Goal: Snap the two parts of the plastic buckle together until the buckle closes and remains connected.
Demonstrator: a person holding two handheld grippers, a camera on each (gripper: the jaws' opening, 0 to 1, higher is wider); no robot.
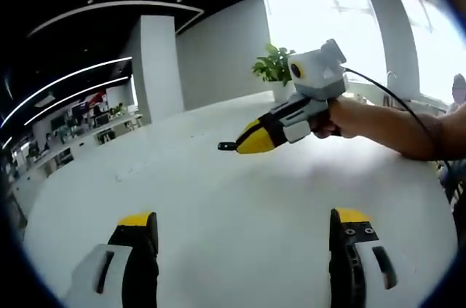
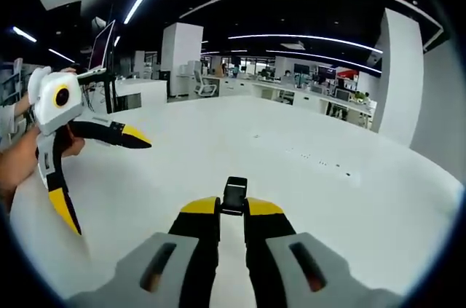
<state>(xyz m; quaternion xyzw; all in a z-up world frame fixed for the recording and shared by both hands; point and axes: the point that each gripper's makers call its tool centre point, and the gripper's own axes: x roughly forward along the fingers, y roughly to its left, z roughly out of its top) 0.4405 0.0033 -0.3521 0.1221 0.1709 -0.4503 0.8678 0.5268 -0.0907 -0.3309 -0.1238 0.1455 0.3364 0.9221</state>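
My right gripper is shut on a small black buckle part, which sticks out past its yellow tips. In the left gripper view that same gripper reaches in from the right, held by a hand, with the black buckle part at its tip above the white table. My left gripper stands wide open with nothing between its fingers, low over the table. It shows at the left of the right gripper view as the open left gripper.
A potted plant stands at the table's far edge near a bright window. A person's forearm crosses from the right. A monitor and office desks lie beyond the table.
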